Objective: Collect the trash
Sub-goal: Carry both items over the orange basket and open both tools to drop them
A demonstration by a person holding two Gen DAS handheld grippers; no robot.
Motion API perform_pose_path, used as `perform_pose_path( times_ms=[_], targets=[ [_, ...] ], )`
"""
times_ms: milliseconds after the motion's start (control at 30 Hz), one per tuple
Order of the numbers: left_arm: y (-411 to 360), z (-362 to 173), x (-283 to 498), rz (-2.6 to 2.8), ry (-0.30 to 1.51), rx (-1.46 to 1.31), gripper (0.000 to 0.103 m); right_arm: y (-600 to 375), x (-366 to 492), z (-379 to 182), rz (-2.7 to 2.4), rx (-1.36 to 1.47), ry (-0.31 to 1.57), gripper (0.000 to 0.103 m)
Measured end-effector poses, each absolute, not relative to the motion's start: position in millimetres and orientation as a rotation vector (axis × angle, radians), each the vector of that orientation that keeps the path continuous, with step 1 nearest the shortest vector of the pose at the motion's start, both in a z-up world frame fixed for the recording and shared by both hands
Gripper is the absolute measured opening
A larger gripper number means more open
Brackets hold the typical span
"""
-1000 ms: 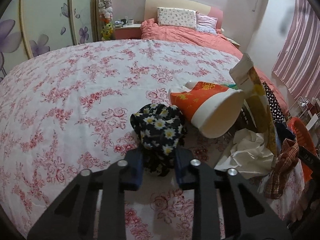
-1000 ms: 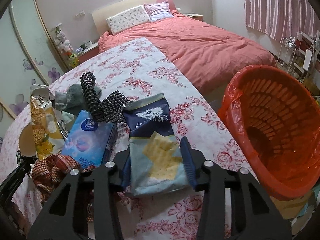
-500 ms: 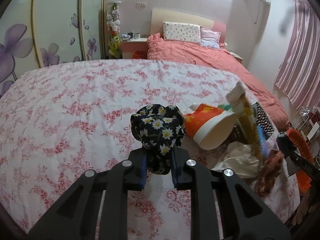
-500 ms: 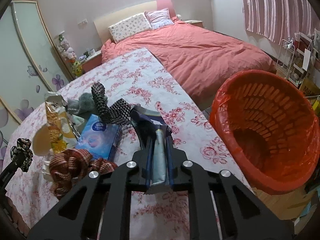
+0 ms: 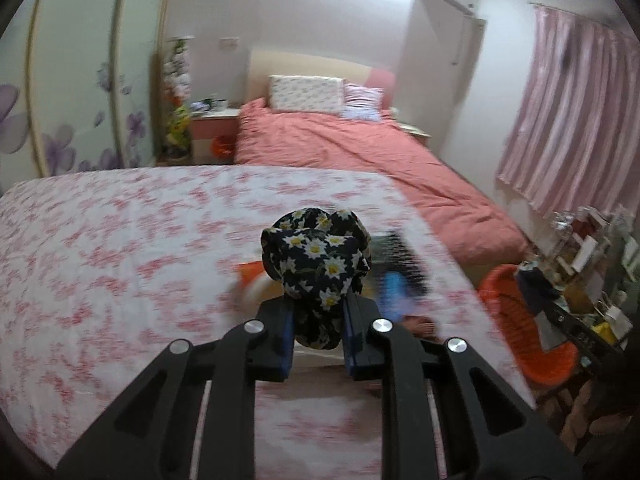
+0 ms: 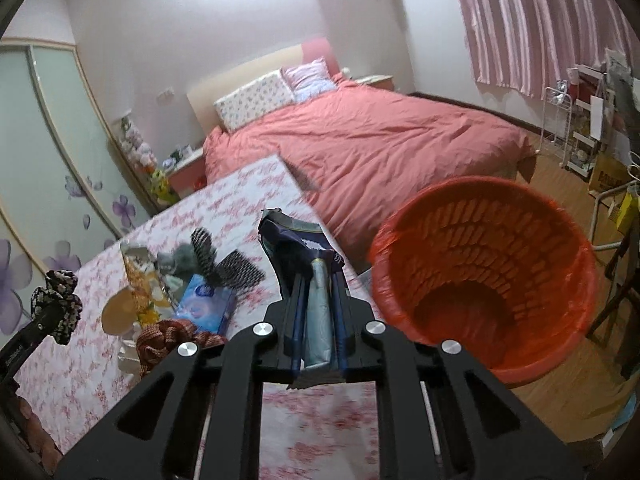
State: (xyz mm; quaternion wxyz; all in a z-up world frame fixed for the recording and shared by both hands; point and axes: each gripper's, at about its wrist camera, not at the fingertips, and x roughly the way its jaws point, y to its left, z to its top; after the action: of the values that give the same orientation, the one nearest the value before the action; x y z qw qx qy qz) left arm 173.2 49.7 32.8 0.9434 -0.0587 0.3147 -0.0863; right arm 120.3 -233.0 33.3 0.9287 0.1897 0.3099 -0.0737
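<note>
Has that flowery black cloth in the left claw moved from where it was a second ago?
Yes. The daisy-print cloth, pinched in the left gripper, has been lifted off the rose-patterned bedspread where it lay and now hangs above it, nearer the orange basket.

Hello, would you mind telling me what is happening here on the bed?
A person is clearing clutter off the floral bedspread with two handheld grippers. The left gripper is clamped on a daisy-print fabric bundle; the right gripper pinches a folded blue snack bag. An orange bin stands beside the bed, apparently empty.
</note>
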Motion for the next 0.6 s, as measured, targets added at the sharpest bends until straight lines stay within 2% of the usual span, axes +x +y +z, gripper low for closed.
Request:
perform_pose_path(
  times_ms=[300,600],
  targets=[
    [-63,39,174,-0.405,0.644,-0.067,0.019,-287,105,29,-0.246,0.446,0.580,0.013],
    [-186,16,190,-0.615,0.708,0.008,0.020,-337,118,10,-0.305,0.516,0.570,0.013]
  ],
)
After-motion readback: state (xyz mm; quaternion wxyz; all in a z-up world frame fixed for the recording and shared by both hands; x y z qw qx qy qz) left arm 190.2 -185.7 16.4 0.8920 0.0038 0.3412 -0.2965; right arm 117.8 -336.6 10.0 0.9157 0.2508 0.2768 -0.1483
